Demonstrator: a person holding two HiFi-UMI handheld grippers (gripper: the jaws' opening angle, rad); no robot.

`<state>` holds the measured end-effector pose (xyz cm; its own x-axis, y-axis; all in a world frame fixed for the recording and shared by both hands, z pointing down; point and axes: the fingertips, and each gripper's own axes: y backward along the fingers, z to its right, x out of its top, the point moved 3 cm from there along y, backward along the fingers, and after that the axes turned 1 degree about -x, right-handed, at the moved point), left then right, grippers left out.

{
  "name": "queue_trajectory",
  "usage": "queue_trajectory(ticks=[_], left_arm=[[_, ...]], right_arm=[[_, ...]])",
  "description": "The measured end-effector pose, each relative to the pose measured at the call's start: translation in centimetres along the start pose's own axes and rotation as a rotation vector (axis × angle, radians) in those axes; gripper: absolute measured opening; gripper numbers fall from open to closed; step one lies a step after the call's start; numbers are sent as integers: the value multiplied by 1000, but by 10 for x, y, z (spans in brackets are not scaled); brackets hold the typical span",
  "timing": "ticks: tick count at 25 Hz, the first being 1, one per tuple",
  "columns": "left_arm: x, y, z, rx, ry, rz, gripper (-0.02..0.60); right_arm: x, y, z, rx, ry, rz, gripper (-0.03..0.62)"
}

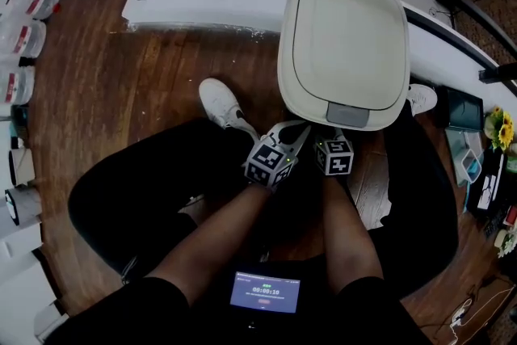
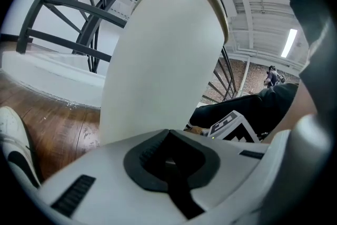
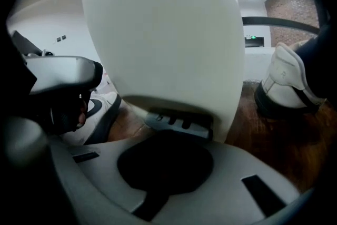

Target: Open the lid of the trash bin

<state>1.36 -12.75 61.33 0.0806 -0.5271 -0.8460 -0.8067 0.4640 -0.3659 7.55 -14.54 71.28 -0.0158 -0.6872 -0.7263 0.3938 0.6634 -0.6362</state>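
A cream trash bin stands on the wood floor, and its lid (image 1: 343,32) lies closed with a grey latch tab (image 1: 349,115) at the front edge. Both grippers hang low in front of the bin. My left gripper (image 1: 289,133) is shut and empty, pointing at the bin's left front; the tall bin body (image 2: 163,60) fills its view beyond the closed tips (image 2: 168,133). My right gripper (image 1: 331,143) is also shut and empty. Its tips (image 3: 168,137) sit just short of the grey foot pedal (image 3: 179,123) at the base of the bin (image 3: 163,34).
The person's white shoes (image 1: 220,103) (image 1: 422,98) flank the bin, with black-clad legs on both sides. A white ledge (image 1: 202,4) and dark railing run behind it. A timer screen (image 1: 265,292) rests on the lap. Bottles (image 1: 20,36) line the left edge.
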Motion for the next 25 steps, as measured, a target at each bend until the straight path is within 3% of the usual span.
queue_trajectory(ticks=[4, 13, 21, 25], left_arm=[[9, 17, 12, 5, -27, -7, 34], [33, 66, 51, -5, -107, 19, 34], [75, 125, 93, -101, -245, 63, 34], [102, 159, 112, -111, -224, 120, 34]], right_arm=[[3, 24, -16, 35, 84, -6, 15], [22, 88, -53, 85, 154, 87, 15], [70, 150, -124, 282, 272, 229, 15], [104, 195, -152, 332, 314, 285, 15]])
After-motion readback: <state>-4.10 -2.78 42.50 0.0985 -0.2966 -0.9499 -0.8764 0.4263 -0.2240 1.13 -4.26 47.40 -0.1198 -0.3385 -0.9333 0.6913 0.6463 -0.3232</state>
